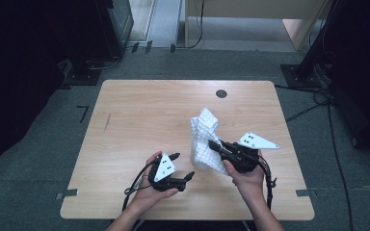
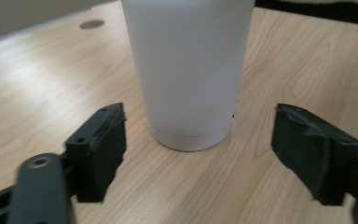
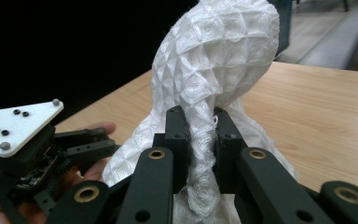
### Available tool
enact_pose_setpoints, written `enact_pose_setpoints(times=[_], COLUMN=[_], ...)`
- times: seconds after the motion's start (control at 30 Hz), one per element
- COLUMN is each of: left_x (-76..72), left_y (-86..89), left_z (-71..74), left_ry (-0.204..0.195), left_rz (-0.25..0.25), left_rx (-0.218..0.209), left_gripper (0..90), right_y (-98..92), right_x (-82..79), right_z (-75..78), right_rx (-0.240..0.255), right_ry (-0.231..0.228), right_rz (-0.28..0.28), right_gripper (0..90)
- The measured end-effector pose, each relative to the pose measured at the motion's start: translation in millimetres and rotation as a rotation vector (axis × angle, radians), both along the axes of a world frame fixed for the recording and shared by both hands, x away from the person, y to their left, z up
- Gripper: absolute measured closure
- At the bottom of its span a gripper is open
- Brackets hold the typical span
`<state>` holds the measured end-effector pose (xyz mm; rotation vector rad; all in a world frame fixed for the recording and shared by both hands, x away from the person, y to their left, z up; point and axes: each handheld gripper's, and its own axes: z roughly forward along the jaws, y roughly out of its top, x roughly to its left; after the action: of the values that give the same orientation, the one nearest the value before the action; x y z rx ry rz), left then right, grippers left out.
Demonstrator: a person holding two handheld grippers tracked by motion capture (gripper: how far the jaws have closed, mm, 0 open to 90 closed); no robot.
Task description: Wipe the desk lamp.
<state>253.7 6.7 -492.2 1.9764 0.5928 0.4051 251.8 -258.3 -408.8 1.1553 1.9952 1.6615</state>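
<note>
Pinching a white quilted cloth (image 3: pixel 200 121) draped over a white cup (image 2: pixel 189 70), the right gripper (image 3: pixel 199 133) grips; left gripper (image 2: pixel 198 154) spread.

The cloth (image 3: pixel 214 60) is white with a quilted diamond weave; the cup (image 2: pixel 189 70) is smooth, matt white; the counter (image 1: pixel 139 120) is pale, matt wood-grain.

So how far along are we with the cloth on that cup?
Done: the right gripper is shut on a fold of the white cloth, which drapes over the white cup on the table. In hand: the cloth is being handled at the cup. Left: the left gripper is open, its jaws apart from the cup's base.
</note>
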Motion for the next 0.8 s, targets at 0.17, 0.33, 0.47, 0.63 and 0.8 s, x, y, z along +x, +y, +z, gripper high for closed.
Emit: enact_pose_setpoints(times=[0.17, 0.33, 0.47, 0.63, 0.8], left_x=[16.9, 32.5, 37.9, 47.2, 50.4], left_y=[-14.7, -30.8, -43.7, -55.6, -57.0], left_z=[-0.7, -2.6, -4.7, -10.3, -12.6], left_ry=[0.013, 0.022, 0.007, 0.023, 0.013], left_rz=[0.023, 0.013, -0.012, -0.016, -0.033], left_rx=[-0.011, -0.01, -0.001, -0.021, -0.031], left_gripper=[13.3, 11.0, 10.2, 7.5, 7.7], right_y=[-3.9, -5.5, -8.9, -8.1, -8.8], right_x=[8.7, 22.5, 28.9, 28.3, 27.5], right_z=[0.9, -12.2, -20.7, -21.1, -22.7], right_rx=[-0.088, -0.124, -0.089, -0.092, -0.075], right_ry=[-0.016, 0.068, 0.104, 0.105, 0.103], right_rz=[-0.09, -0.08, -0.069, -0.078, -0.082], right_gripper=[79.5, 79.2, 79.3, 79.7, 79.8])
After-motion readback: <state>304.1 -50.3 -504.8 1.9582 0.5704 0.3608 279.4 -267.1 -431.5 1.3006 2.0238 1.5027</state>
